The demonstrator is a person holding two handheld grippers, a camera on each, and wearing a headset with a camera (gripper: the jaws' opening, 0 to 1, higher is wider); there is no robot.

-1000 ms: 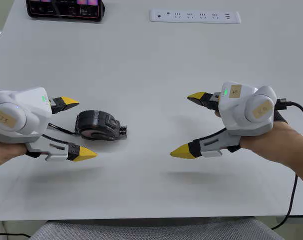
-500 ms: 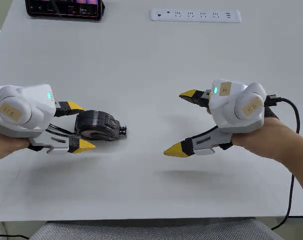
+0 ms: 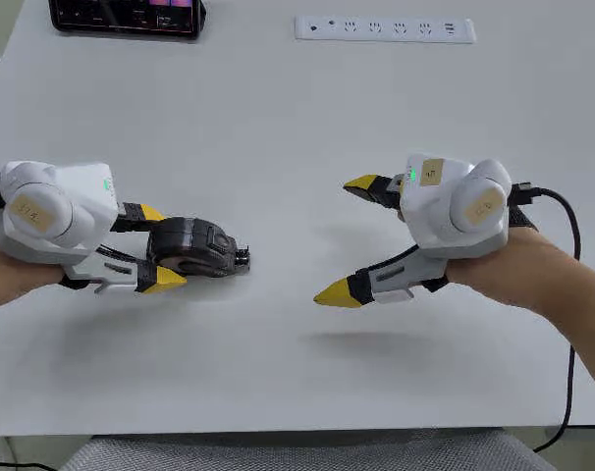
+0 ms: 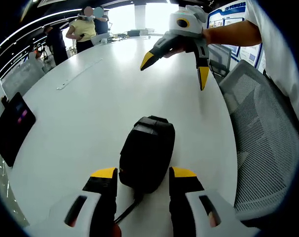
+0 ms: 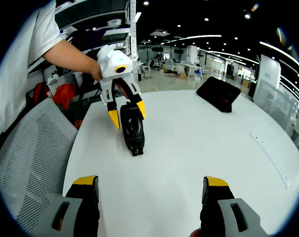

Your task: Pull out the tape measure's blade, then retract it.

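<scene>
A black tape measure [image 3: 191,246] lies on the white table [image 3: 278,128], its blade tip pointing right and no blade drawn out. My left gripper [image 3: 157,245] is closed around its rear end. In the left gripper view the yellow fingertips [image 4: 104,173] press both sides of the tape measure [image 4: 147,150]. My right gripper [image 3: 349,238] hovers open to the right, well apart from the tape, with nothing between its jaws. The right gripper view looks along that gripper [image 5: 150,181] toward the tape measure [image 5: 131,126] held by the left gripper [image 5: 125,113].
A white power strip [image 3: 384,29] lies at the table's far edge, with a dark tablet [image 3: 129,17] at the far left. A black cable [image 3: 575,255] trails from the right gripper. A mesh chair [image 3: 278,453] sits at the near edge.
The left gripper slid right around the tape measure and its jaws closed onto it. The right gripper drifted left, still open.
</scene>
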